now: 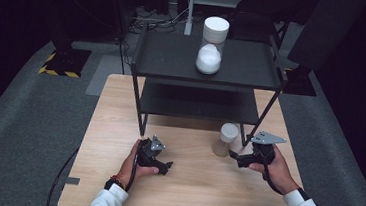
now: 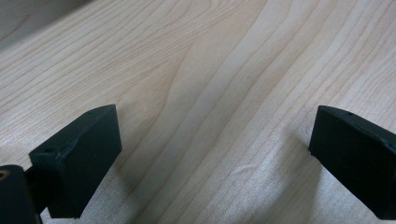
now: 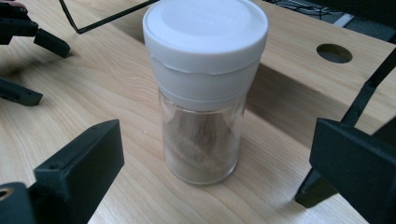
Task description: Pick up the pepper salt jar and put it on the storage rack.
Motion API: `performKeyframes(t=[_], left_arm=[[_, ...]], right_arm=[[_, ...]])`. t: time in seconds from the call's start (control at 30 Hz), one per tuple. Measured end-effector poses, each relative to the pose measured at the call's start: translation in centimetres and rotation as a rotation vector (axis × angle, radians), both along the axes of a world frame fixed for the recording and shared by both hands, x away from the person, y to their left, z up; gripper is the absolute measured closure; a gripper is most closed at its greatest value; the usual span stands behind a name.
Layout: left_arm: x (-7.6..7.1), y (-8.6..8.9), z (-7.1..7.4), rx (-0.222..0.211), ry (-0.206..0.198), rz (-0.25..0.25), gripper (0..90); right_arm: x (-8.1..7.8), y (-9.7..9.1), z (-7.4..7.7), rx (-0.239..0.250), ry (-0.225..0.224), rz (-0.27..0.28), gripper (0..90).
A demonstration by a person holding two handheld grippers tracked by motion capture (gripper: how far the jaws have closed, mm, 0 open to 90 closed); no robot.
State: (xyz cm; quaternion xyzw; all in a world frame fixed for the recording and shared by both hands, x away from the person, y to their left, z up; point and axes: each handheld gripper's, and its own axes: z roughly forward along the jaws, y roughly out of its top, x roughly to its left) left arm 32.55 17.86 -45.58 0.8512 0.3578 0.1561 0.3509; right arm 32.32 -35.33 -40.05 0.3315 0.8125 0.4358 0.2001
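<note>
The right hand-held gripper (image 3: 212, 154) is spread wide and empty, its jaws on either side of a small white-capped jar (image 3: 204, 88) of brownish powder that stands upright on the wooden surface (image 1: 189, 184), near the right front leg of the black shelf rack (image 1: 207, 60). This looks like the approach to a grasp: next the jaws would need to advance around the glass body and close there. The left hand-held gripper (image 2: 212, 158), also wide and empty, hovers over bare wood at near left, and a taller white-filled jar (image 1: 211, 45) stands on the rack's top shelf.
</note>
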Motion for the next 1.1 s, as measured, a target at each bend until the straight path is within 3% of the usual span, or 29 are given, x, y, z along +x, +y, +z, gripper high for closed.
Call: performKeyframes(t=[0.8, 1.1], left_arm=[[0.0, 0.0, 0.0, 0.0, -0.001, 0.001, 2.4], [0.0, 0.0, 0.0, 0.0, -0.001, 0.001, 2.3]], right_arm=[[2.5, 1.8, -0.9, 0.014, 0.025, 0.021, 6.3], [3.3, 1.9, -1.7, 0.057, 0.033, 0.017, 13.6]])
